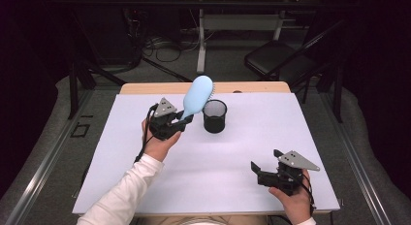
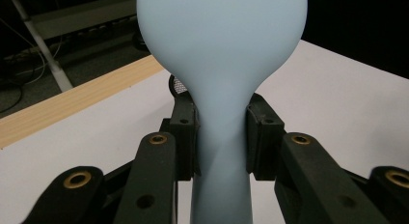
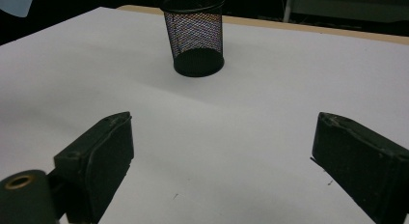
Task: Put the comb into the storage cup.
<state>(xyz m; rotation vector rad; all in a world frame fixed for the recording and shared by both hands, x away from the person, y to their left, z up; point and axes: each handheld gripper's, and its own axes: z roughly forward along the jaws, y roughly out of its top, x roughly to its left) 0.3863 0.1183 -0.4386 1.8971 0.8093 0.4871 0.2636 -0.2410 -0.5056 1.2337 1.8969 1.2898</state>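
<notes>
Brush held up in my left gripper [image 1: 183,120], cup [image 1: 214,116] just to its right.

My left gripper pinches the blue hairbrush [image 1: 196,96] by its neck, long axis rising up and away from the jaws, head above the cup's near rim. My right gripper [image 1: 265,168] sits well apart, jaws wide and empty. The left gripper view shows the pads [image 2: 185,137] tight on the neck; the right gripper view shows the cup [image 3: 194,33] standing upright ahead.

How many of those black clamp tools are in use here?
2: the left gripper is raised beside the mesh cup, clamping a blue hairbrush; the right gripper sits open and empty near the table's front edge.
</notes>
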